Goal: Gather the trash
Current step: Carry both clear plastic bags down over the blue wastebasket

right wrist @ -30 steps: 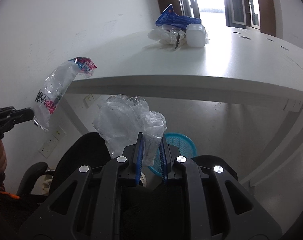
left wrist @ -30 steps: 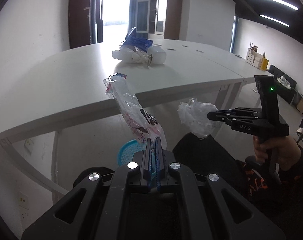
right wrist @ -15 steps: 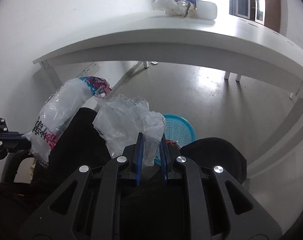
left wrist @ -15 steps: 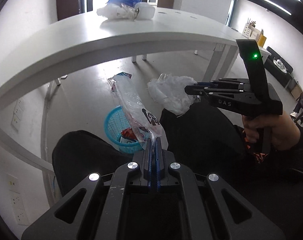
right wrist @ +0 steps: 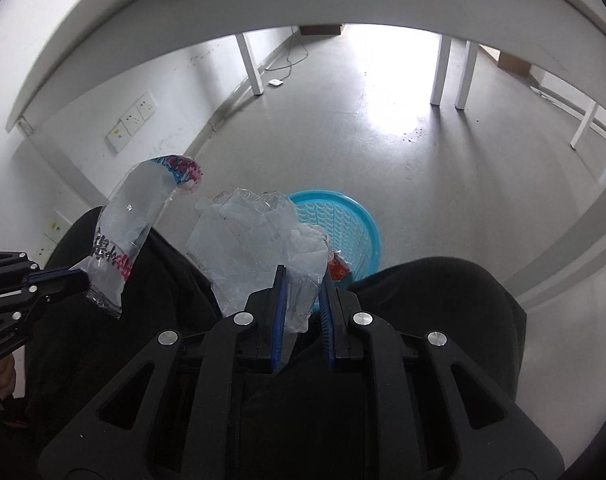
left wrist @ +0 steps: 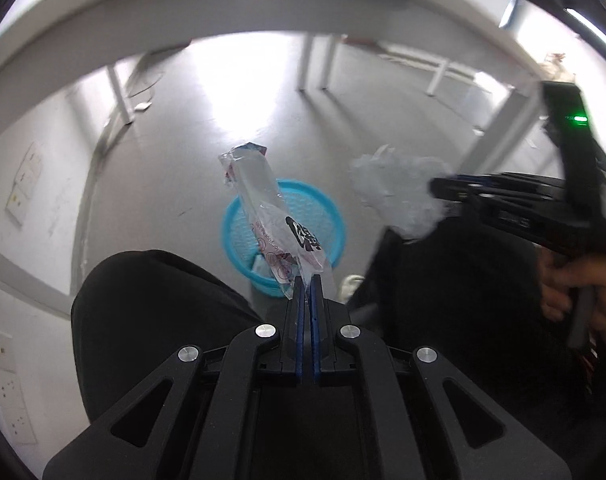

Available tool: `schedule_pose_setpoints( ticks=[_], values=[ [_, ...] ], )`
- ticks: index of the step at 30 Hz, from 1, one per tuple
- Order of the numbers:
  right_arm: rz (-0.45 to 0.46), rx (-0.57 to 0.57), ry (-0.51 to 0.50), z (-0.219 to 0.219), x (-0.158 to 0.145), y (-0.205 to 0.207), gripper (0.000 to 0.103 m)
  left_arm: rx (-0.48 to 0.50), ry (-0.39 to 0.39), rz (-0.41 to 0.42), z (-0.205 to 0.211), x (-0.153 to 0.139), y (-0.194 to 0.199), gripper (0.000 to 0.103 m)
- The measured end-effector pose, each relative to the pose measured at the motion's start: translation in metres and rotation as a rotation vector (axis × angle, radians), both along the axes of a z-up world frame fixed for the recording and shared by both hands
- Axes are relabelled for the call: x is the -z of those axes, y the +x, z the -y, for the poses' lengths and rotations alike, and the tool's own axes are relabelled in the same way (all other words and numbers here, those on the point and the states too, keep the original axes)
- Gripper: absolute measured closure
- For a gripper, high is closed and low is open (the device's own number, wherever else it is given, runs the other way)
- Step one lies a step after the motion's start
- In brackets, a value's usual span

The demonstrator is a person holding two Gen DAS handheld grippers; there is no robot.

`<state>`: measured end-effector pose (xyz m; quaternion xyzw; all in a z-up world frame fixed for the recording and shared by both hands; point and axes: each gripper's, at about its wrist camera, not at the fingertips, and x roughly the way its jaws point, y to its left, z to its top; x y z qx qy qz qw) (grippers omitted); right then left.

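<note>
My left gripper (left wrist: pixel 307 280) is shut on a long clear plastic wrapper (left wrist: pixel 271 216) with red and black print, held over a blue mesh trash basket (left wrist: pixel 327 216) on the floor. The wrapper also shows in the right wrist view (right wrist: pixel 131 216), with the left gripper (right wrist: pixel 83 280) at the left edge. My right gripper (right wrist: pixel 302 276) is shut on a crumpled clear plastic bag (right wrist: pixel 255 240), above and just left of the basket (right wrist: pixel 359 232). In the left wrist view the right gripper (left wrist: pixel 435 190) and its bag (left wrist: pixel 399 196) are to the right of the basket.
The basket holds some red trash (right wrist: pixel 339 268). The person's black-clad knees (left wrist: pixel 151 304) flank the basket. The white table's edge (right wrist: pixel 263 4) arches overhead, with white table legs (right wrist: pixel 449 72) beyond. Wall sockets (right wrist: pixel 131 122) are on the left wall.
Both grippers have dropped below the table edge and tilted down towards the floor. The basket now sits right under both held pieces of plastic. Both stay shut on their loads.
</note>
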<state>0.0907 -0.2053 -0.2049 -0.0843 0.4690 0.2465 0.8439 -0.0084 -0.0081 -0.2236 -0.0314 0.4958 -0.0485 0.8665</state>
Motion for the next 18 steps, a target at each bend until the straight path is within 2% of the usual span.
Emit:
schedule_pose_setpoints(
  ticks=[8,13,18],
  values=[
    [-0.124,0.054,0.008,-0.018,0.034,0.039,0.088,-0.025,0.002,-0.084,-0.003,0.043,0.052,0.101],
    [-0.139,0.071,-0.013,-0.028,0.048,0.054,0.089,-0.102,-0.099,-0.181,-0.02,0.066,0.079,0.102],
    [-0.175,0.1,-0.025,-0.037,0.064,0.074,0.089,-0.125,-0.125,-0.193,-0.023,0.079,0.089,0.102]
  ],
)
